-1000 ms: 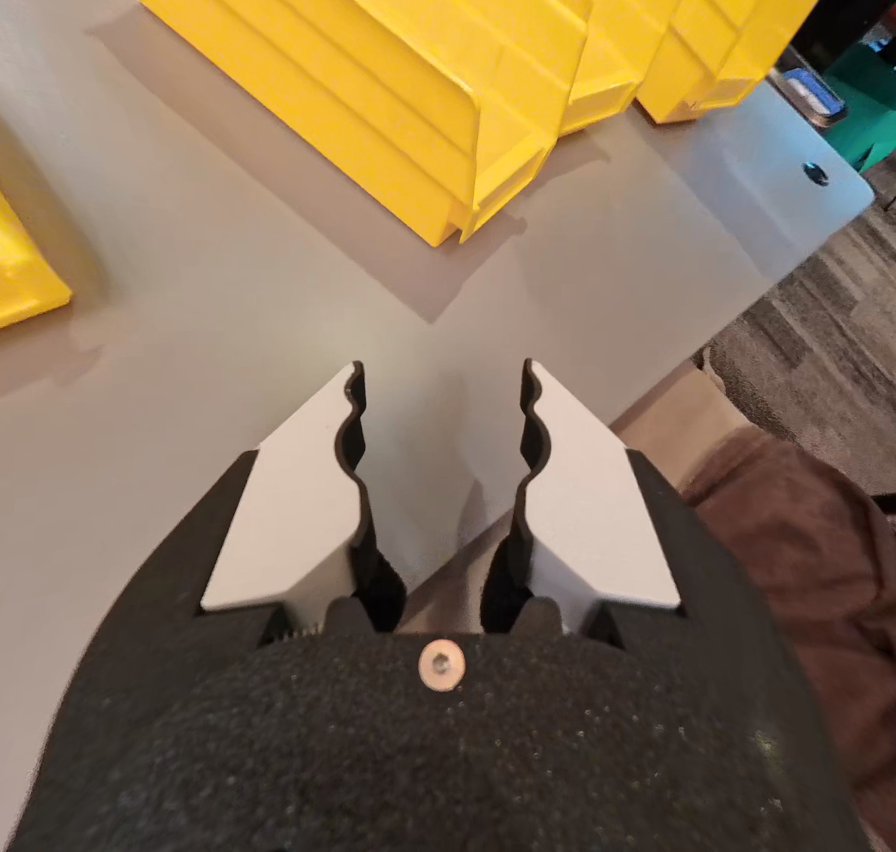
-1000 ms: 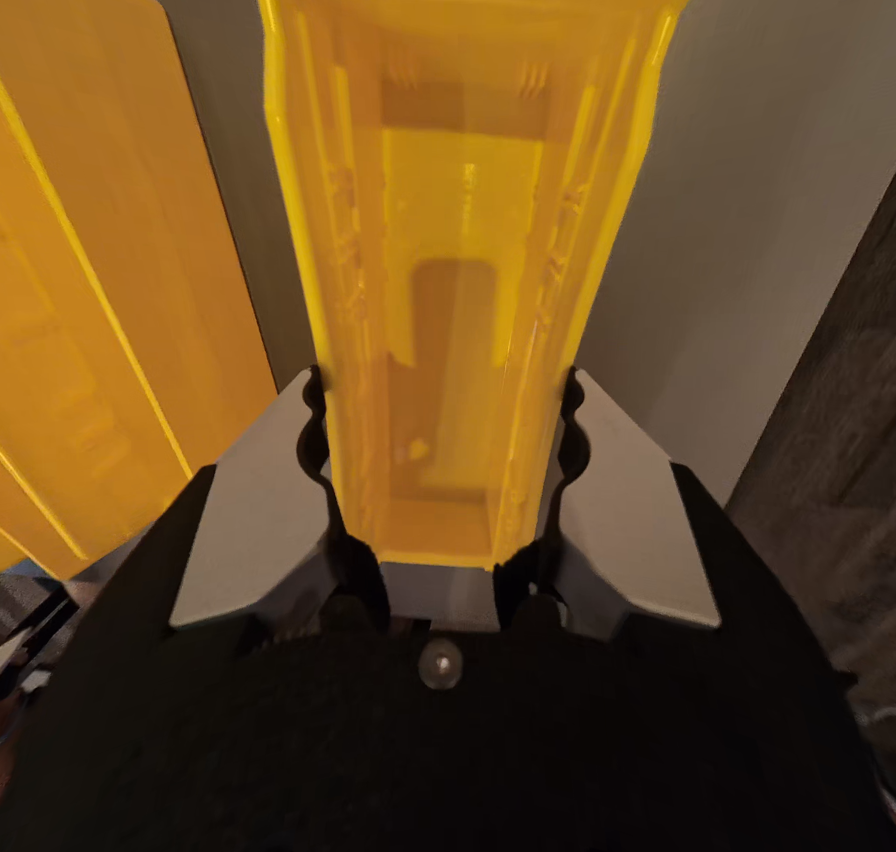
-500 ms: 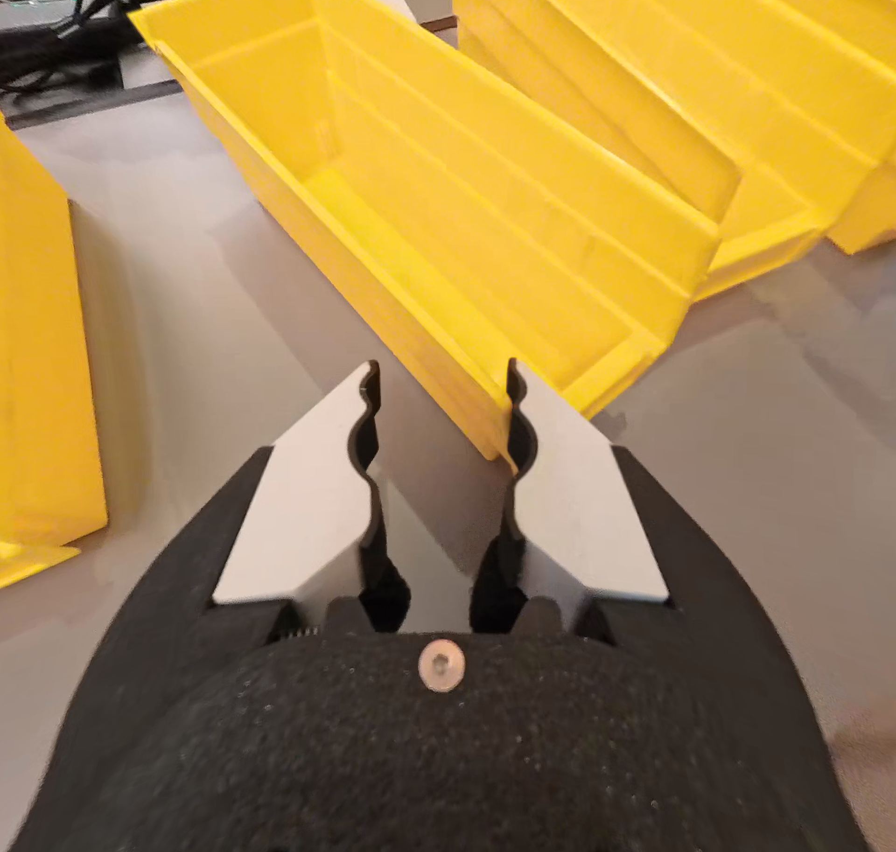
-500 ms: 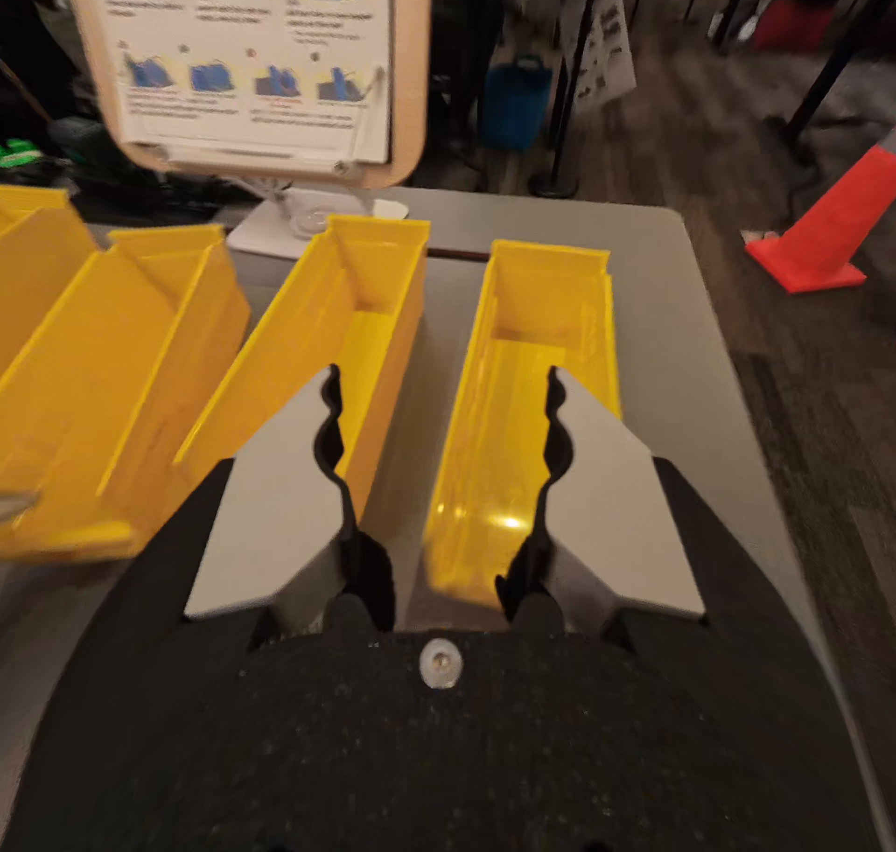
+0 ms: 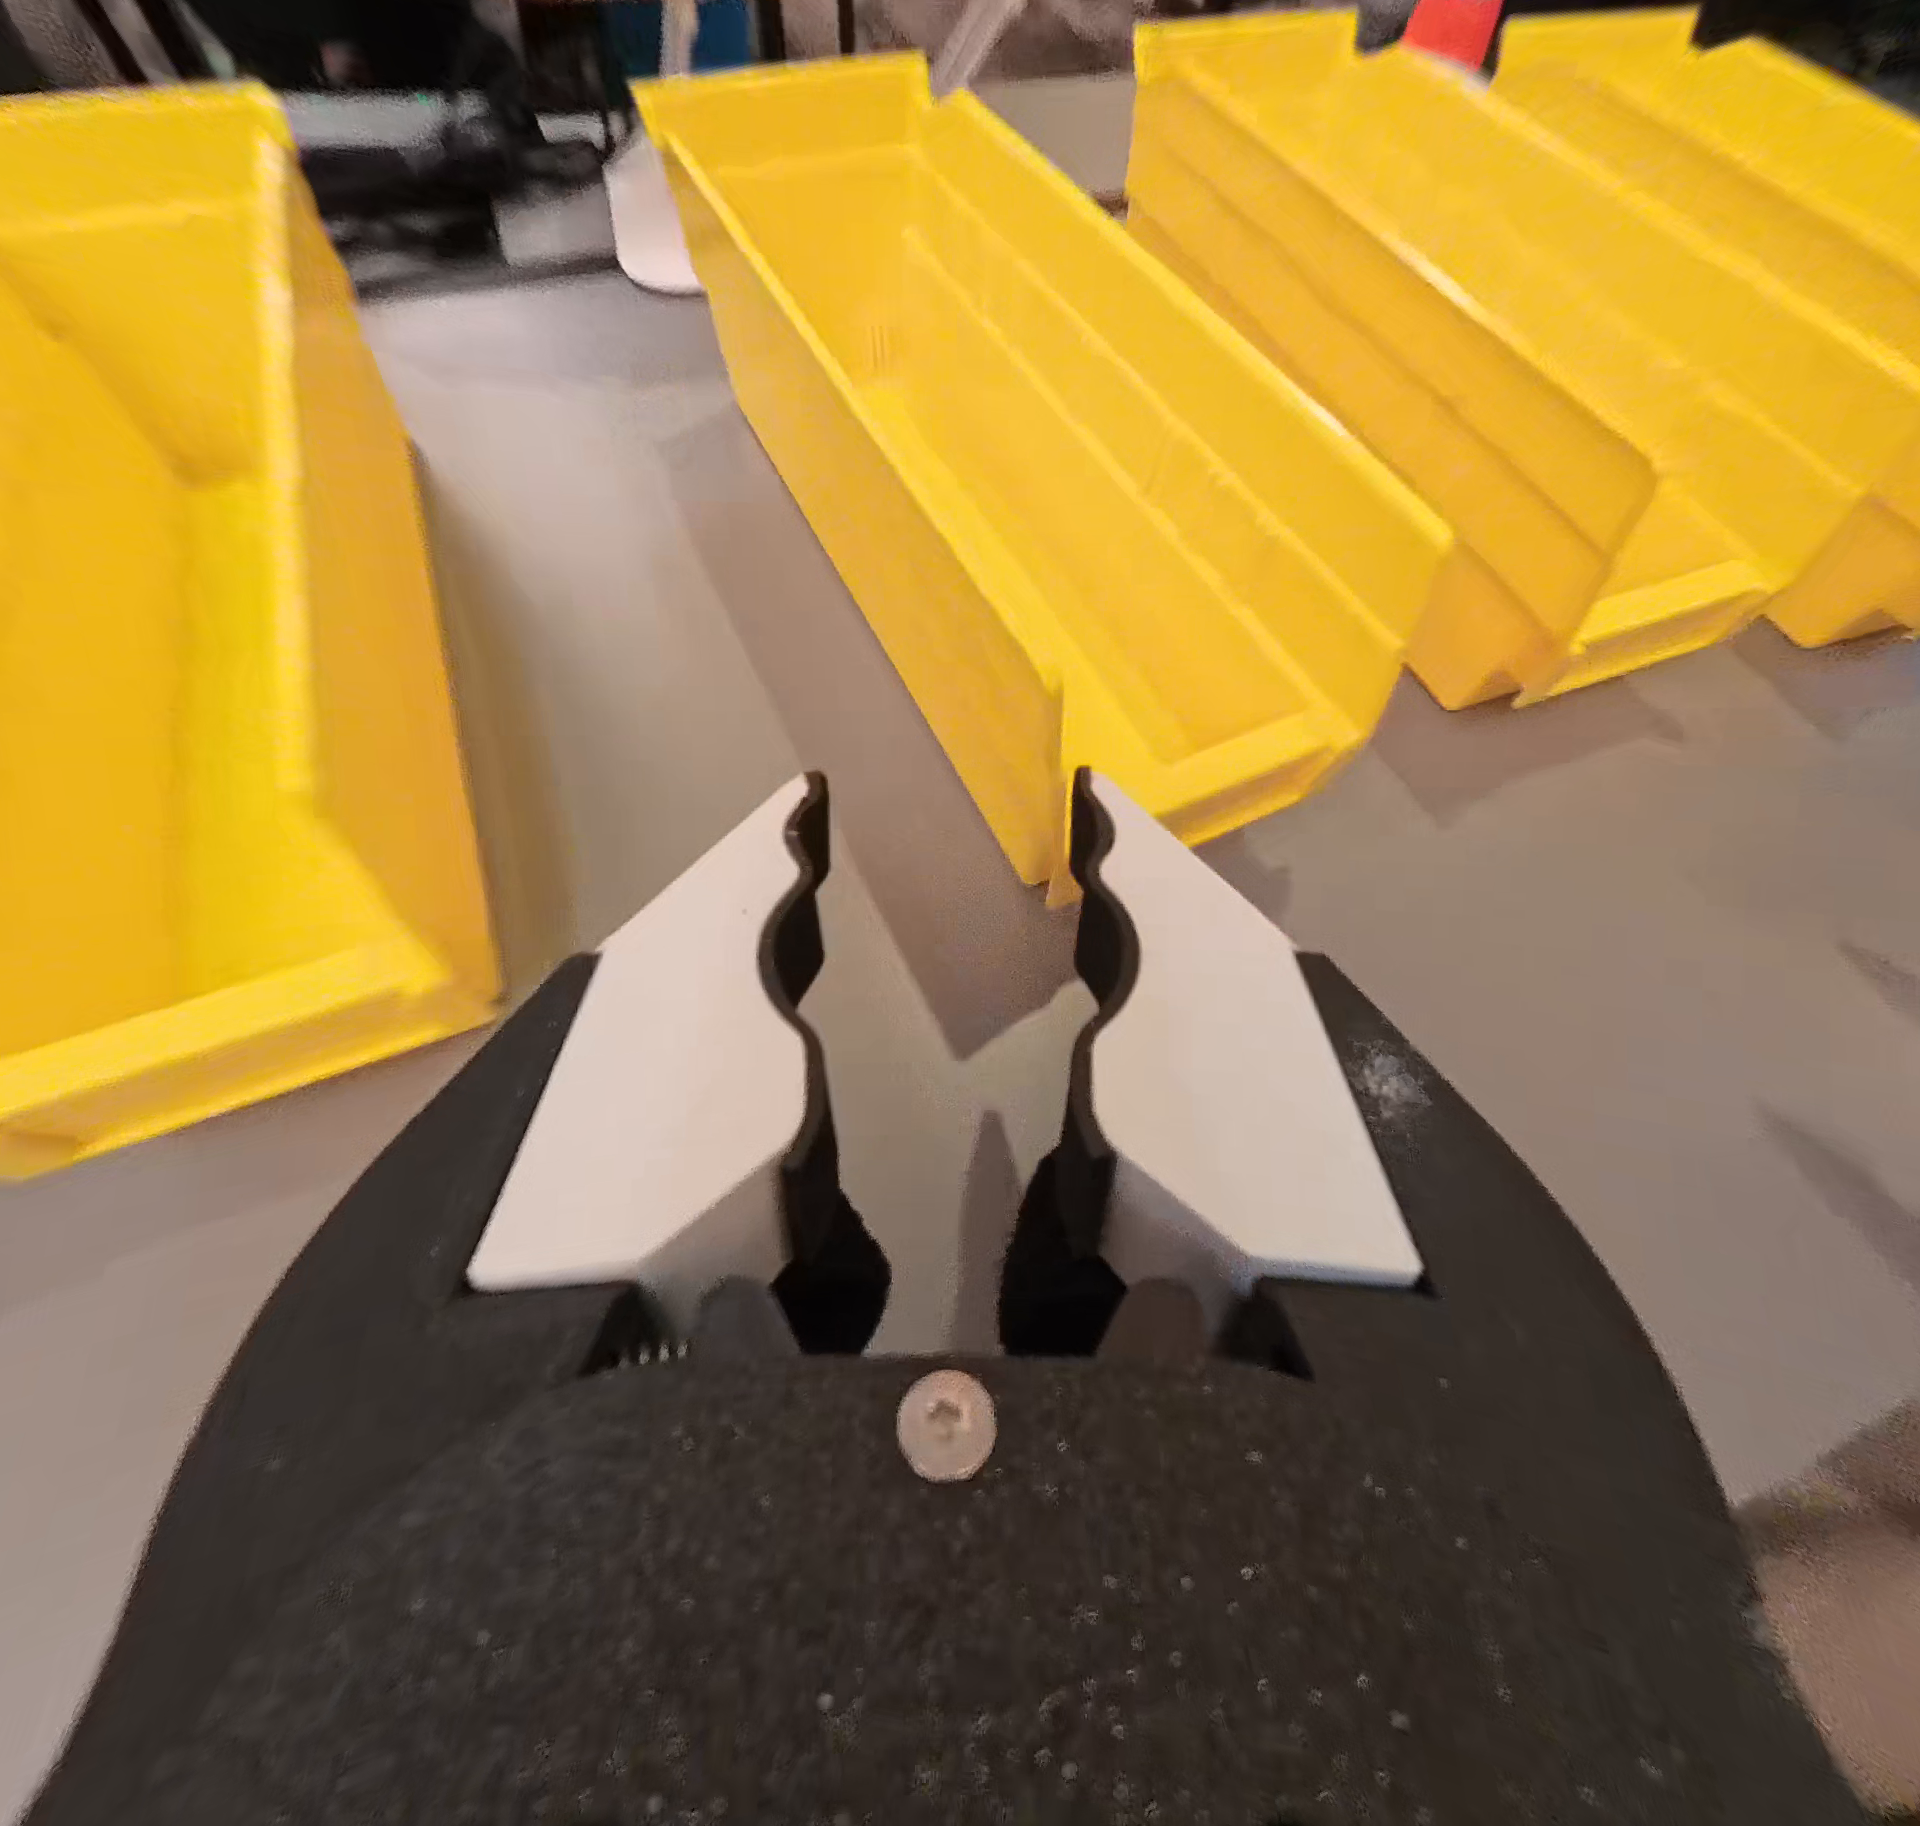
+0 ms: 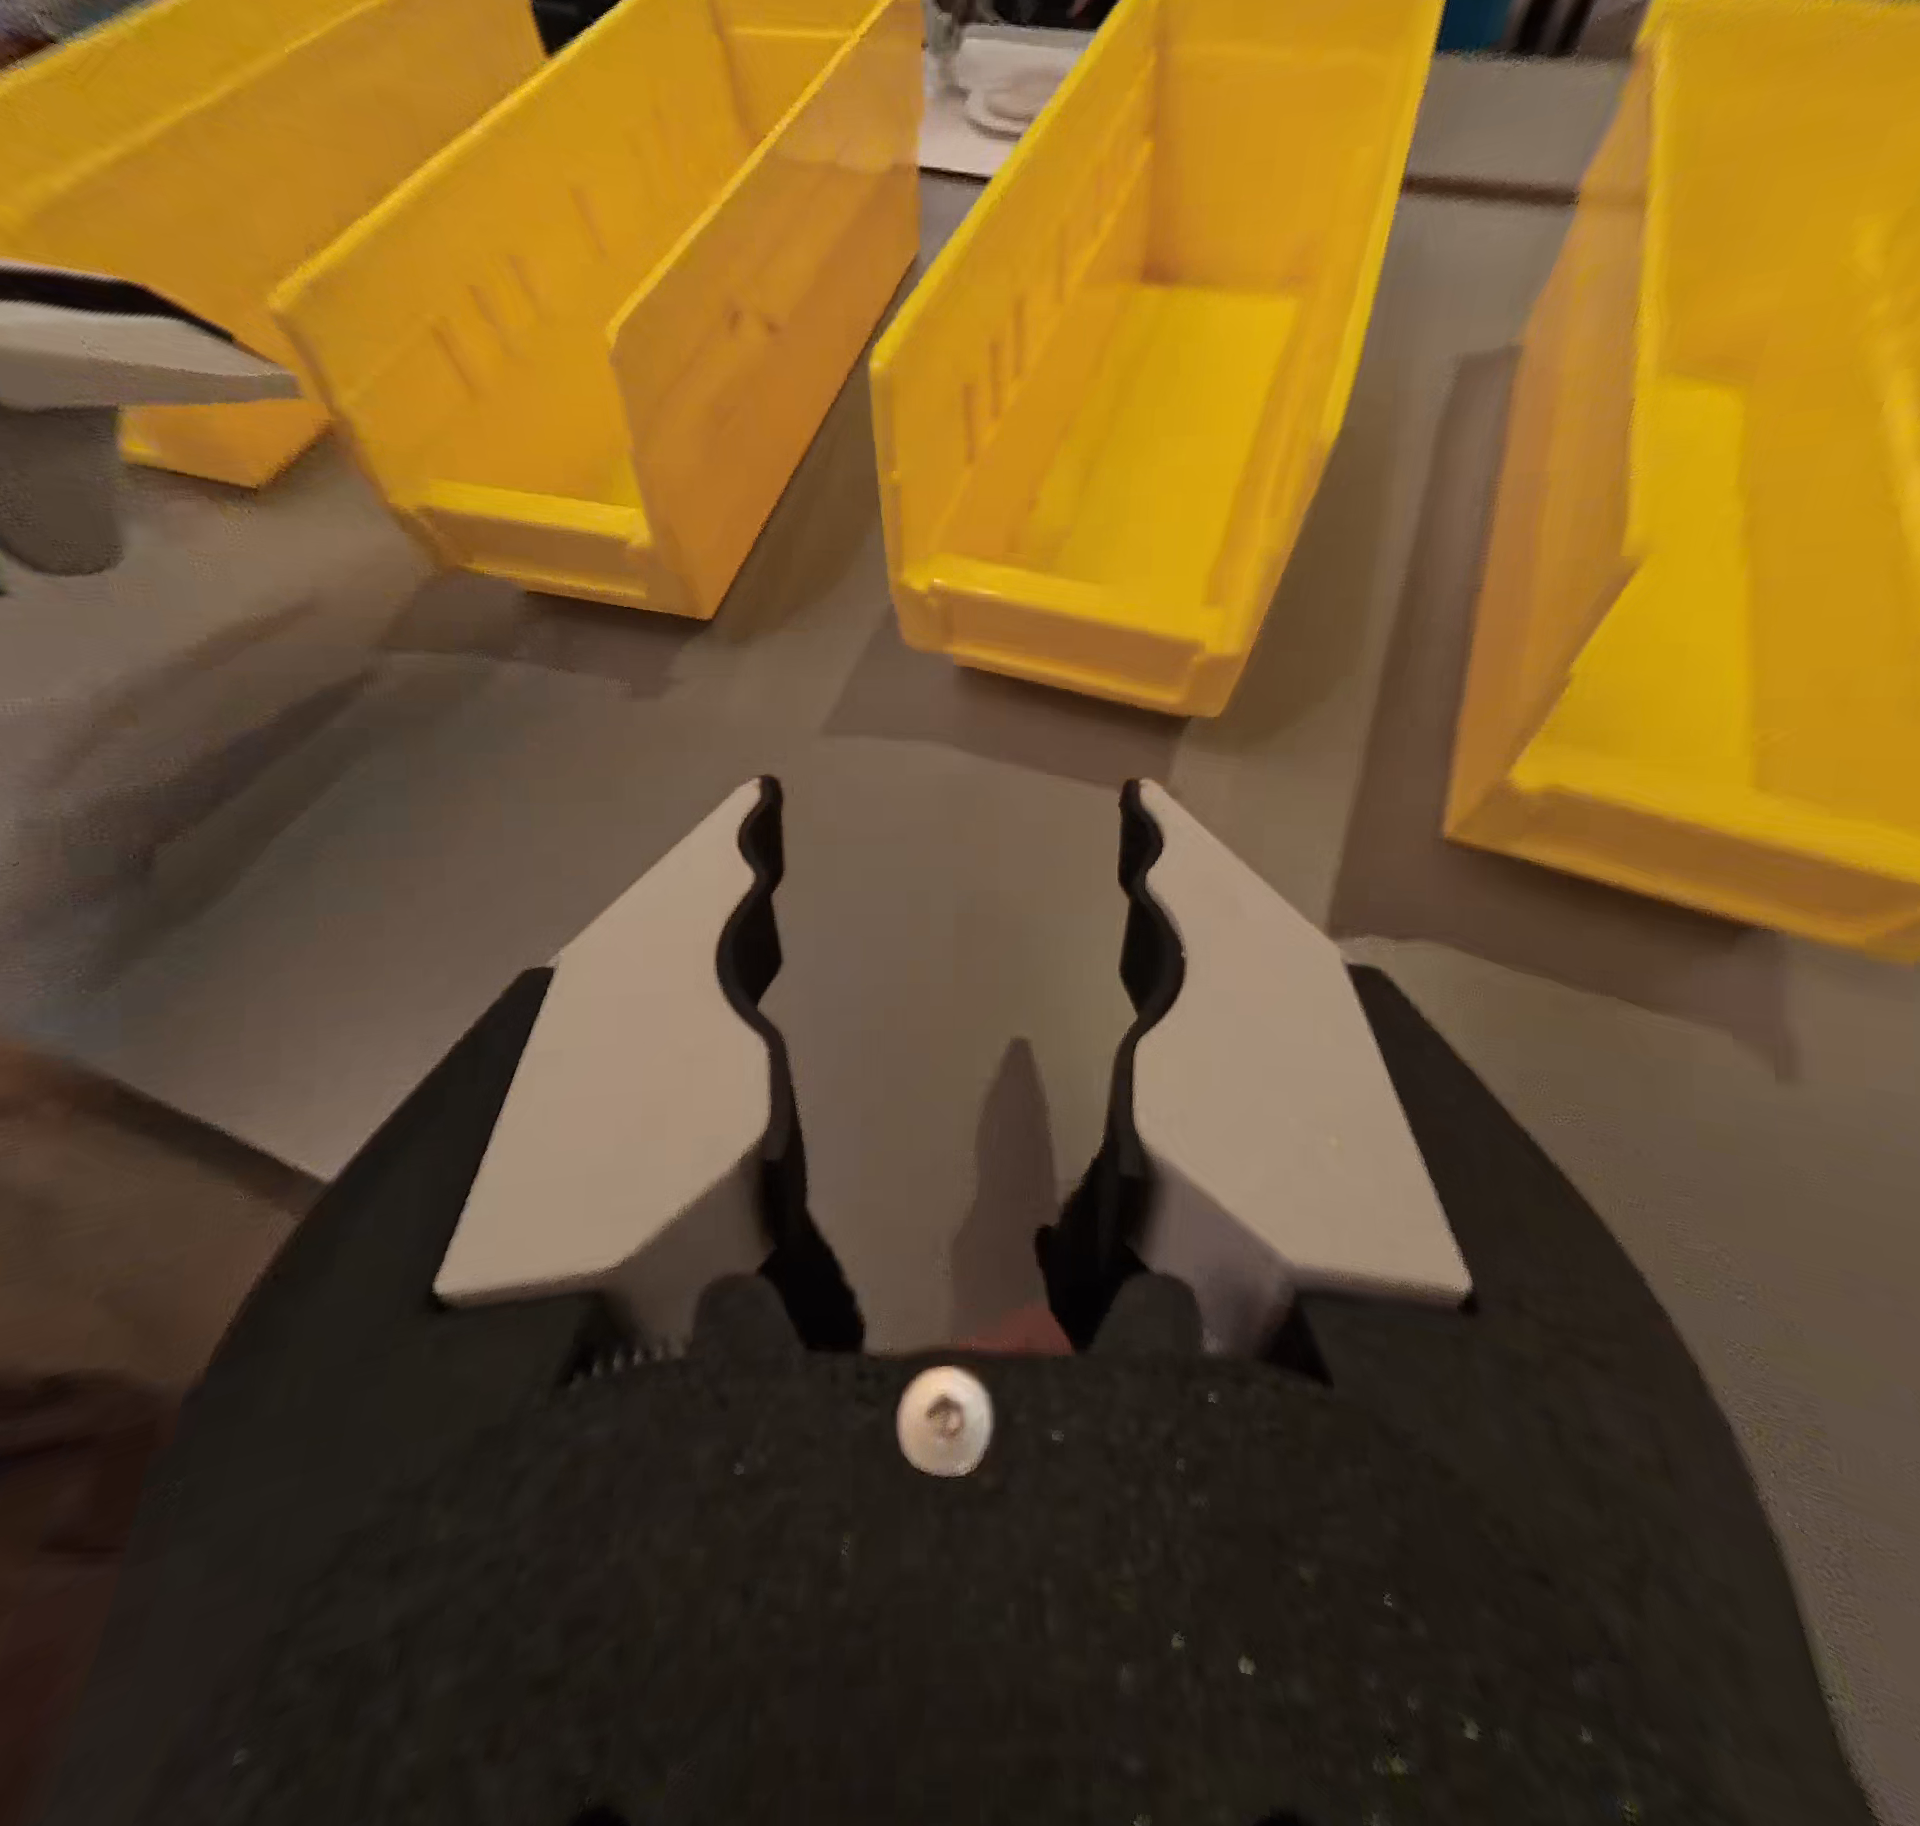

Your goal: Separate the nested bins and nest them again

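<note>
Several long yellow bins stand side by side on the grey table (image 5: 1558, 997), each apart from the others. In the left wrist view my left gripper (image 5: 948, 820) is open and empty, low over the table. Its right fingertip (image 5: 1086, 820) is right at the front left corner of the middle bin (image 5: 1018, 488). In the right wrist view my right gripper (image 6: 951, 800) is open and empty, a short way in front of a single bin (image 6: 1122, 374). The left gripper's finger (image 6: 114, 353) shows at the far left of that view.
A wider bin (image 5: 187, 633) lies to the left and two more bins (image 5: 1455, 353) to the right in the left wrist view. A bin (image 6: 1714, 488) stands right of my right gripper and another (image 6: 623, 322) to its left. A stand and clutter sit behind the table.
My right gripper has let go of the bin it held and drawn back from it. My left gripper has swung round toward the row of bins and closed in on the middle bin's front corner.
</note>
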A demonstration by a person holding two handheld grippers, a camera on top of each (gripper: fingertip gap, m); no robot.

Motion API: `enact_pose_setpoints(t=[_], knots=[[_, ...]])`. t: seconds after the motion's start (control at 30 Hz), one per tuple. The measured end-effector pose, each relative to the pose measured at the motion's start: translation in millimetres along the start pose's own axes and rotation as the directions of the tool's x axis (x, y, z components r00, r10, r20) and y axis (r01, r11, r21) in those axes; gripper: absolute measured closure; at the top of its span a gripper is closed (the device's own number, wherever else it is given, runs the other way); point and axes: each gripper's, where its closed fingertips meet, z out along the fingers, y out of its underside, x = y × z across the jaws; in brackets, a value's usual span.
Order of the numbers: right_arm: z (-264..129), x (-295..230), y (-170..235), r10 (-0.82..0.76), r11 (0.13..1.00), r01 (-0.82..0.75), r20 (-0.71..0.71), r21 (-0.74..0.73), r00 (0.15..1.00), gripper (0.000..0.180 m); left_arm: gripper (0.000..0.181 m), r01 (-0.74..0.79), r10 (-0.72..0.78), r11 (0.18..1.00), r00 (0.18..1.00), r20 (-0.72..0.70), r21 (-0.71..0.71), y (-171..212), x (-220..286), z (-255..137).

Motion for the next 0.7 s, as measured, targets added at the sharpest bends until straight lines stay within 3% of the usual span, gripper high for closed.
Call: enact_pose_setpoints(t=[0.1, 0.2, 0.33, 0.47, 0.53, 0.7], knots=[[-7.2, 8.6, 2.6, 0.099, 0.995, -0.099, 0.025, 0.001, 0.995, 0.123, 0.131, -0.068, 0.064, 0.995, 0.996, 0.055, 0.073, 0.2, -21.6, -43.2], [-14.8, 16.7, 10.9, 0.067, 0.997, -0.067, -0.011, -0.049, 0.998, 0.124, 0.124, -0.095, 0.082, 0.991, 0.988, 0.133, 0.096, 16.8, -46.1, -59.4], [-27.6, 5.5, 10.4, 0.13, 0.991, -0.129, 0.02, -0.042, 0.991, 0.125, 0.115, -0.018, 0.017, 0.986, 1.0, 0.01, 0.163, -6.6, -29.7, -66.7], [-45.6, -4.1, 22.7, 0.157, 0.986, -0.154, 0.036, -0.07, 0.987, 0.127, 0.11, -0.212, 0.189, 0.967, 0.969, 0.159, 0.143, -12.9, -42.9, -79.2], [-55.2, -2.6, 30.9, 0.118, 0.989, -0.118, 0.002, -0.086, 0.993, 0.127, 0.104, -0.204, 0.162, 0.963, 0.961, 0.223, 0.178, -8.6, -51.0, -88.0], [-65.6, 7.7, 33.6, 0.087, 0.994, -0.09, -0.048, -0.065, 0.995, 0.128, 0.107, -0.154, 0.137, 0.974, 0.985, 0.107, 0.169, -1.5, -18.8, -92.2]])
